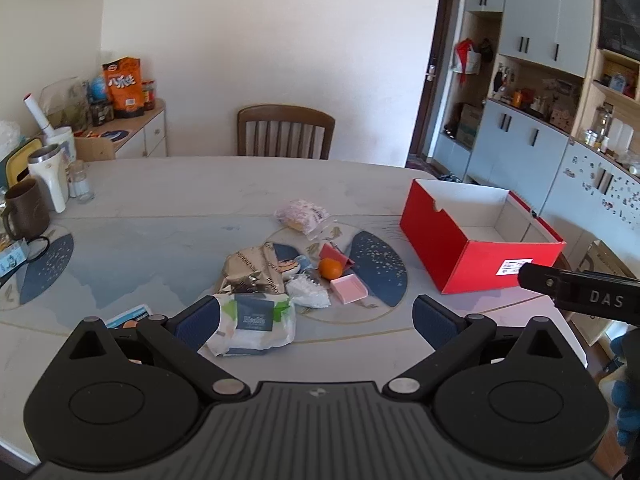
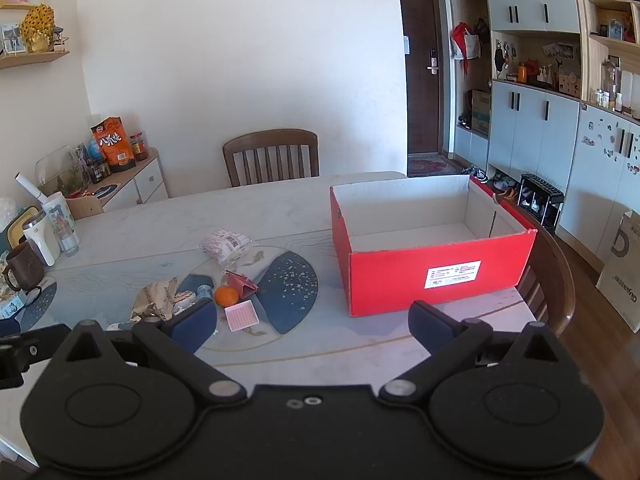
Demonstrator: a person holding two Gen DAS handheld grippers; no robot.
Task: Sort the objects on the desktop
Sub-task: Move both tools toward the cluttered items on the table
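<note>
A pile of small objects lies mid-table: a wet-wipes pack [image 1: 256, 326], a crumpled foil bag [image 1: 250, 270], an orange [image 1: 331, 268] [image 2: 226, 295], a pink box [image 1: 349, 288] [image 2: 241, 315], a white packet [image 1: 308, 294], a small red pouch [image 1: 336, 254] [image 2: 240, 281] and a wrapped bun [image 1: 302, 216] [image 2: 226, 245]. An open red box [image 1: 472, 264] [image 2: 432, 276] stands empty to the right. My left gripper [image 1: 316, 322] is open, just short of the wipes pack. My right gripper [image 2: 312, 326] is open, between the pile and the red box.
Cups, a brown mug [image 1: 24, 212] and a thermos [image 1: 50, 178] stand at the table's left edge. A wooden chair [image 1: 285, 130] stands behind the table, another chair [image 2: 548, 276] beside the red box. A side cabinet with snacks [image 1: 124, 88] is at the far left.
</note>
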